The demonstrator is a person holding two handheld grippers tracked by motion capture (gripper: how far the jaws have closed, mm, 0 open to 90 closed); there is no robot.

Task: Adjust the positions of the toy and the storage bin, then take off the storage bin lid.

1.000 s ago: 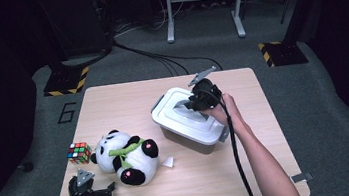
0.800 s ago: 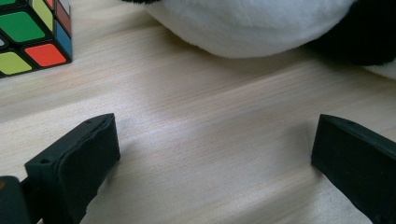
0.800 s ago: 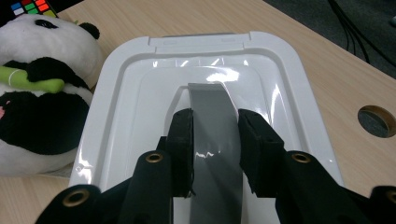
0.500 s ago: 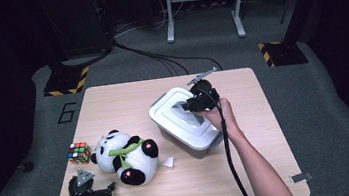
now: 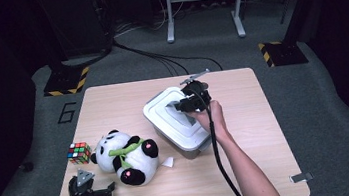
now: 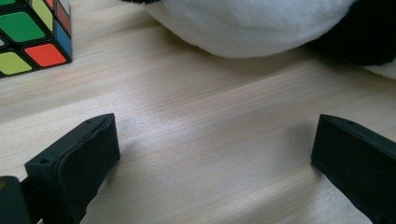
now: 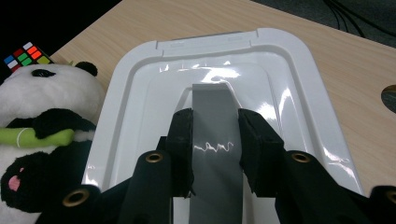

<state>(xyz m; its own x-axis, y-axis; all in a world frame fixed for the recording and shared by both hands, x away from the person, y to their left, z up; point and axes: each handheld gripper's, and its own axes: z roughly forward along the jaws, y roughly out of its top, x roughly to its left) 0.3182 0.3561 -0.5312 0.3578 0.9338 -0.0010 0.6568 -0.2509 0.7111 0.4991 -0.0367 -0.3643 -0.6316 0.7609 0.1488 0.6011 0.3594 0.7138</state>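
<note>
Shifted leftward — lidded box (image 5: 173, 121), hand-held gripper (image 7: 215, 130) clamping handle (image 7: 212, 112)

Glossy white plastic lid (image 7: 140, 135), plush panda (image 5: 124, 157), matt pale wood table (image 5: 265, 117).

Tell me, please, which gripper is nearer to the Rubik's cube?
Left. The left gripper rests open on the table just below the Rubik's cube; the right gripper clamps the box lid's grey handle, beyond the panda.

One lidded box (image 5: 178, 120), one plush panda (image 5: 124, 157), one puzzle cube (image 5: 79, 153).
</note>
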